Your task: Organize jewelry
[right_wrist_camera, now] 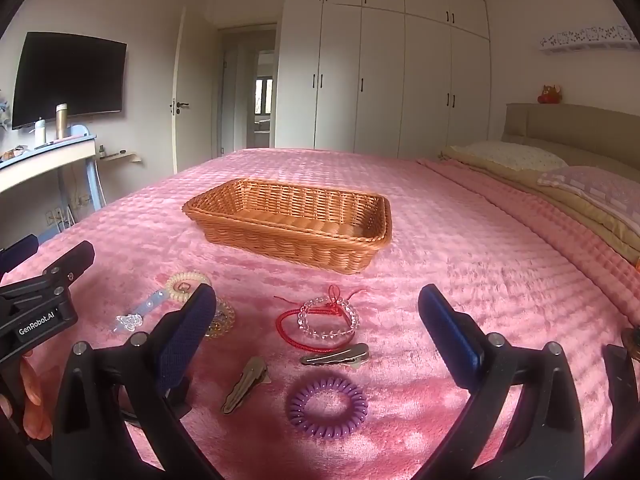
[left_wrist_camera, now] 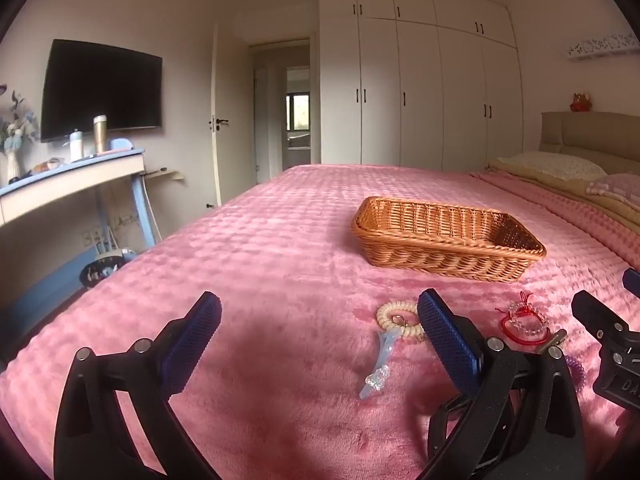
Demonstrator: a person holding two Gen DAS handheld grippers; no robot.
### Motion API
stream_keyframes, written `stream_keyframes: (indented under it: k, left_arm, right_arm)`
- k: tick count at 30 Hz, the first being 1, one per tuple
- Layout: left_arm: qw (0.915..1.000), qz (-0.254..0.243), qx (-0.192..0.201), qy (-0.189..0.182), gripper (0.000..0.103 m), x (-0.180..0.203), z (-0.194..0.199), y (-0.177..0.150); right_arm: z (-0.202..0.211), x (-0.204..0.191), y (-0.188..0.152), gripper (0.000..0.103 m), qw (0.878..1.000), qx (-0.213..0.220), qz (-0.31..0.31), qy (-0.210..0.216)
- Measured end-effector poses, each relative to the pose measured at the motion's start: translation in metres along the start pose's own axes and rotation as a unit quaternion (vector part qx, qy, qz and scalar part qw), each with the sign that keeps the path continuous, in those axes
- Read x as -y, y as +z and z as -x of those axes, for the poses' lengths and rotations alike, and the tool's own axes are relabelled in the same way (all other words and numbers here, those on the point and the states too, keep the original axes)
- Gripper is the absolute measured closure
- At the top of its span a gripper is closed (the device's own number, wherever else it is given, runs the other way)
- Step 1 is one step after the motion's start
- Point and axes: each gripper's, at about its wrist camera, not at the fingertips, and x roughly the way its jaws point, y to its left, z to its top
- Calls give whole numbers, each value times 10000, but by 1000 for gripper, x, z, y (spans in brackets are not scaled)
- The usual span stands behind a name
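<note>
Both grippers are held wide apart and empty above the pink bed point(right_wrist_camera: 460, 240): the right gripper point(right_wrist_camera: 316, 312) hovers over the scattered jewelry, the left gripper point(left_wrist_camera: 320, 320) just beside it. Between the right gripper's fingers lie a clear bead bracelet point(right_wrist_camera: 329, 317) tangled with a red cord bracelet point(right_wrist_camera: 312, 334), a metal hair clip point(right_wrist_camera: 336, 355), a second clip point(right_wrist_camera: 246, 384) and a purple coil tie point(right_wrist_camera: 327, 407). Further left, a cream coil tie point(left_wrist_camera: 400, 317) and a pale blue clip point(left_wrist_camera: 380, 364) are seen. The wicker basket point(right_wrist_camera: 292, 232) stands well beyond, apparently empty. Trouble is judged likely from the plush cover: thin clips may be pressed into the pile and missed, and the red cord may be dragged along with the beads, then dropped short of the basket.
</note>
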Motion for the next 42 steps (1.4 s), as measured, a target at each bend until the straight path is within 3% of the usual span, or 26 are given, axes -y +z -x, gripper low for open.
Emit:
stream_keyframes:
  k: [42]
  left_arm:
    - [10000,-11,15,25,7,7,3,-3]
  right_arm:
    - [0,-2,0,6,10000,34,13,18]
